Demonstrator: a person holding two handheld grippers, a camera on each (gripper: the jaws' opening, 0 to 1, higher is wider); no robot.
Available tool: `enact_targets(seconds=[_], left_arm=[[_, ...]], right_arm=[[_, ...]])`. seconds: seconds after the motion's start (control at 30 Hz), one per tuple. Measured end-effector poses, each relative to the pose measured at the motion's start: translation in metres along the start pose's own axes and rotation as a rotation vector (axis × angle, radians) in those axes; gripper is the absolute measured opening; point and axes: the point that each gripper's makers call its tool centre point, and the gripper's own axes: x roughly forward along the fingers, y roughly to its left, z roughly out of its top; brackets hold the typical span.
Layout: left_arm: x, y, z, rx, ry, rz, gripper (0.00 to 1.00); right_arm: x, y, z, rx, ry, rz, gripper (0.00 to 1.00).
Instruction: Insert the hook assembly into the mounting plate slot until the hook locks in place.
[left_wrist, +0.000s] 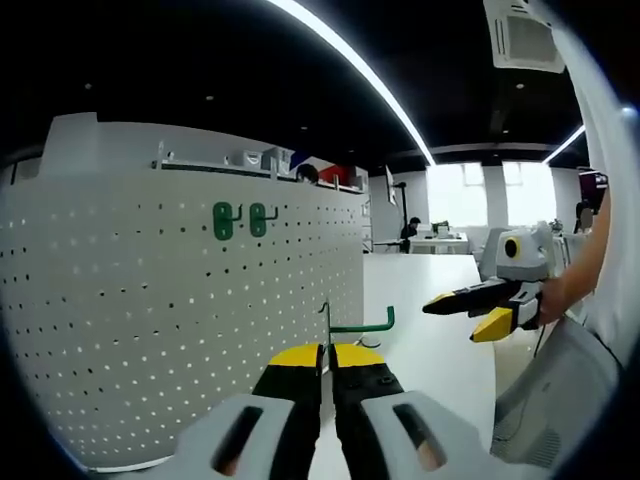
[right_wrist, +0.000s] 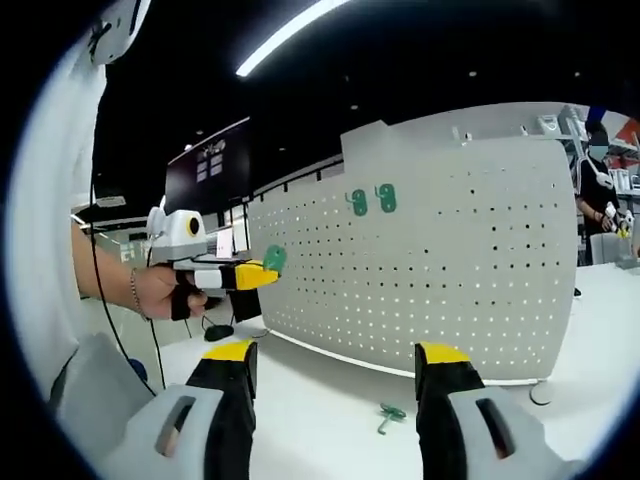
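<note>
The white pegboard mounting plate stands upright on the table, with two green hooks hung near its top. My left gripper is shut on a green hook assembly, held just off the plate's right edge. In the right gripper view the same plate carries the two hooks, and the left gripper holds its green hook left of the plate. My right gripper stands open with nothing between its fingers; it also shows as the right gripper.
A loose green hook lies on the white table in front of the plate. A black object sits near the plate's left end. A person stands far right. Desks and windows lie behind.
</note>
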Motion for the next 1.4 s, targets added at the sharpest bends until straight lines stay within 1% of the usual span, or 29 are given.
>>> enact_targets(seconds=[0.13, 0.2, 0.23, 0.27, 0.3, 0.33, 0.37, 0.4, 0.43, 0.5, 0.7, 0.83, 1.03, 1.1, 1.3, 1.4], left_arm=[[0.000, 0.000, 0.000, -0.001, 0.001, 0.001, 0.02], [0.000, 0.000, 0.000, -0.002, -0.001, 0.003, 0.02], [0.000, 0.000, 0.000, -0.005, -0.003, 0.003, 0.02], [0.000, 0.000, 0.000, -0.005, -0.002, 0.004, 0.02], [0.000, 0.000, -0.001, -0.004, -0.001, 0.005, 0.02], [0.000, 0.000, -0.001, -0.003, 0.001, 0.005, 0.02], [0.000, 0.000, -0.001, -0.005, 0.000, 0.005, 0.02], [0.000, 0.000, 0.000, -0.007, -0.002, 0.005, 0.02], [0.000, 0.000, -0.001, -0.006, -0.001, 0.005, 0.02], [0.001, 0.000, -0.001, -0.005, -0.001, 0.005, 0.02], [0.001, 0.000, -0.002, -0.006, 0.002, 0.005, 0.02], [0.002, -0.001, -0.002, -0.004, 0.003, 0.006, 0.02], [0.003, -0.003, -0.001, -0.010, 0.001, 0.008, 0.02], [0.002, -0.002, -0.001, -0.010, 0.000, 0.011, 0.02], [0.001, -0.002, 0.000, -0.010, -0.003, 0.014, 0.02], [0.001, -0.002, 0.000, -0.011, -0.002, 0.016, 0.02]], right_arm=[[0.000, 0.000, -0.001, 0.005, 0.005, 0.003, 0.62], [0.002, 0.008, 0.002, 0.053, -0.015, 0.043, 0.62], [0.002, 0.015, 0.005, 0.133, -0.035, 0.084, 0.61], [0.002, 0.013, 0.008, 0.194, -0.054, 0.078, 0.59], [0.002, 0.011, 0.011, 0.284, -0.077, 0.090, 0.58], [0.001, 0.012, 0.013, 0.335, -0.088, 0.101, 0.58], [0.001, 0.006, 0.015, 0.331, -0.105, 0.084, 0.58], [0.000, 0.007, 0.017, 0.342, -0.113, 0.094, 0.58], [0.000, 0.008, 0.017, 0.347, -0.107, 0.107, 0.58], [0.001, 0.010, 0.015, 0.338, -0.093, 0.110, 0.58], [0.003, 0.012, 0.018, 0.335, -0.094, 0.115, 0.57], [0.009, 0.018, 0.018, 0.326, -0.094, 0.126, 0.56], [0.018, 0.022, 0.022, 0.342, -0.106, 0.127, 0.55], [0.021, 0.026, 0.023, 0.324, -0.099, 0.134, 0.55], [0.028, 0.030, 0.027, 0.338, -0.108, 0.145, 0.55], [0.033, 0.034, 0.025, 0.338, -0.105, 0.153, 0.55]])
